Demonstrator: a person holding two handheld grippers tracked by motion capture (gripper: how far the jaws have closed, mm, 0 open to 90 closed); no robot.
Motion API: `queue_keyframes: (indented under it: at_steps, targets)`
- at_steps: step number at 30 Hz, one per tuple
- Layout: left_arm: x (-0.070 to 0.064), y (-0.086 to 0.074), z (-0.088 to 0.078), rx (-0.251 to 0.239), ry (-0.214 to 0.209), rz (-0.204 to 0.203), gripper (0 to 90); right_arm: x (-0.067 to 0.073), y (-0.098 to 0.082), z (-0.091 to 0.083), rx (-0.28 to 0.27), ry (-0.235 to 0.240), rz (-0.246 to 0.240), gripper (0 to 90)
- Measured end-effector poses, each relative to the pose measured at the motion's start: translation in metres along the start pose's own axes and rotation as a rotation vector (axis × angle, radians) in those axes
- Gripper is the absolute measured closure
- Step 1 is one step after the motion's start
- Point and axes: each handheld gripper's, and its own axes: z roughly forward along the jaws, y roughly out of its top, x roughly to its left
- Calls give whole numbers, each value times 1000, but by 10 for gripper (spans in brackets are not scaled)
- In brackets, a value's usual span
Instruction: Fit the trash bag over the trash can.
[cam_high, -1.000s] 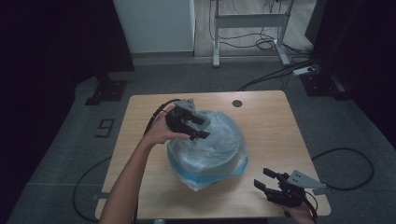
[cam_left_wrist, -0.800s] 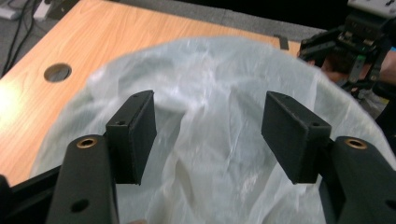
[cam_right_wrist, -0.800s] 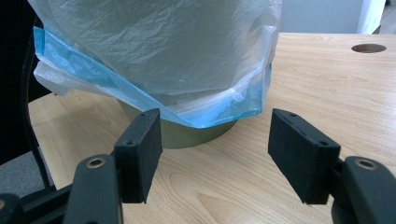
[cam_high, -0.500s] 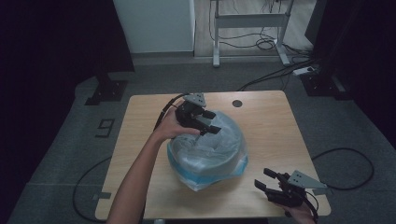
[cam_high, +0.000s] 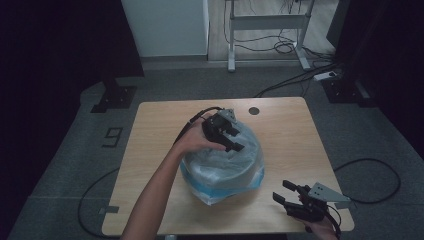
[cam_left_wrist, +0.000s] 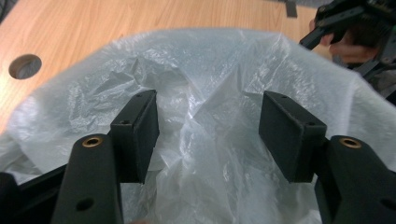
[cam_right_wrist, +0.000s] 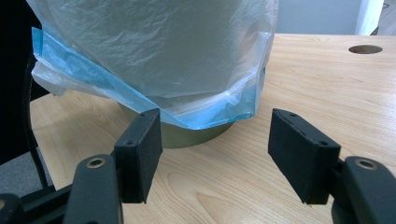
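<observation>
A round grey-green container stands in the middle of the wooden table. A translucent plastic bag with a blue edge is draped over it. My left gripper hovers over the far top of the bag. Its jaws have just been closing a little. A crumpled ridge of plastic rises between its pads, which do not press it. My right gripper rests open at the table's near right corner. It points at the container's base, with nothing between its fingers.
A round cable hole lies in the table's far side, behind the bag. Cables and a metal desk frame sit on the floor beyond. A floor mark "9" lies to the left. Bare tabletop flanks the container.
My left gripper has moved to the right across the top of the bag. The right gripper has stayed put.
</observation>
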Motion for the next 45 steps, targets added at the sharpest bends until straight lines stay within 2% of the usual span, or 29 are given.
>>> queue_keyframes:
  at_steps: [4,9,14,17,19,24,30,38,45]
  targets:
    - [-1,1,8,40,4,2,381,0,0,1,1,3,-2,341]
    - [-2,2,15,62,2,-2,378,0,0,0,1,1,-3,341]
    - [-3,2,24,105,13,10,365,0,0,0,2,0,-5,341]
    - [-4,2,24,108,18,14,356,0,-1,-1,3,-1,-4,341]
    - [-5,3,20,93,23,17,347,-1,-1,-1,2,-2,-2,341]
    - [-7,-1,-2,18,33,5,344,-2,0,-2,-2,-5,1,340]
    - [-11,-12,-24,-16,25,-1,344,-1,-1,-2,0,-6,2,340]
    - [-23,-34,-30,47,-1,-4,344,2,-1,2,9,2,-2,339]
    - [-27,-43,-25,125,-43,-8,345,2,-3,3,18,4,-2,335]
